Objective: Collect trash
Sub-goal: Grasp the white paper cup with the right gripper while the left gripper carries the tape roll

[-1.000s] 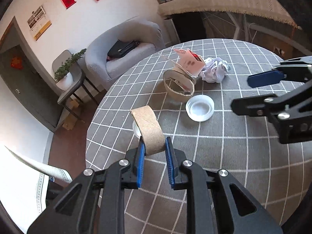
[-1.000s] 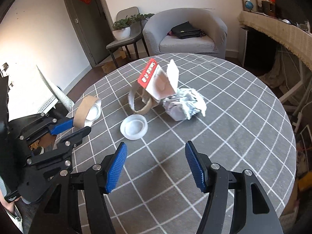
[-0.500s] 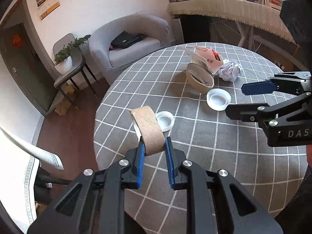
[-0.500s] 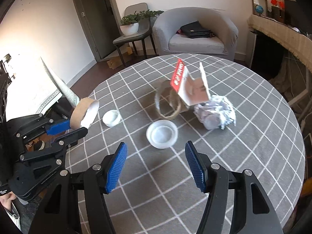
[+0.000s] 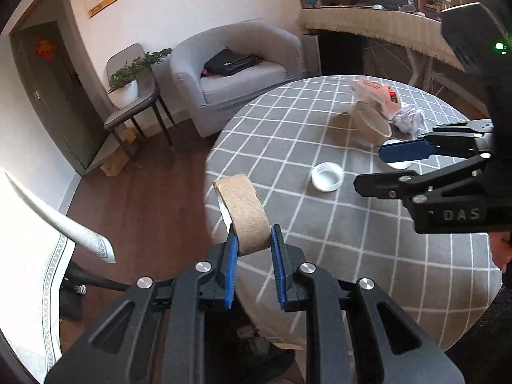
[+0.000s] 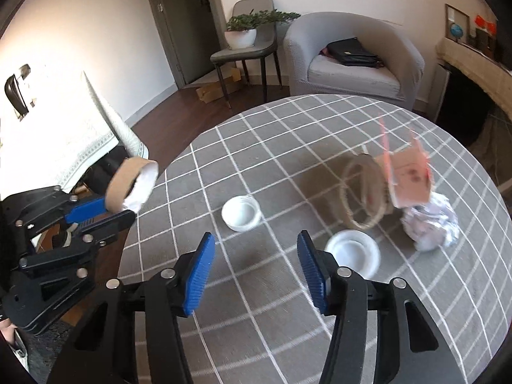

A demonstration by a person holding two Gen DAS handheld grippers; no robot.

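Round checked table [image 5: 368, 256], living room. Our left gripper [image 5: 254, 249] pinches a light, crushable cardboard roll [image 5: 243, 211] across its wall; right gripper [image 6: 256, 275] wide, empty.

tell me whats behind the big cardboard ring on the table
Leaning against the far side of the big cardboard ring is a red-and-white carton, with a crumpled paper ball beside it. The carton's base is hidden by the ring, and the frame is blurred.
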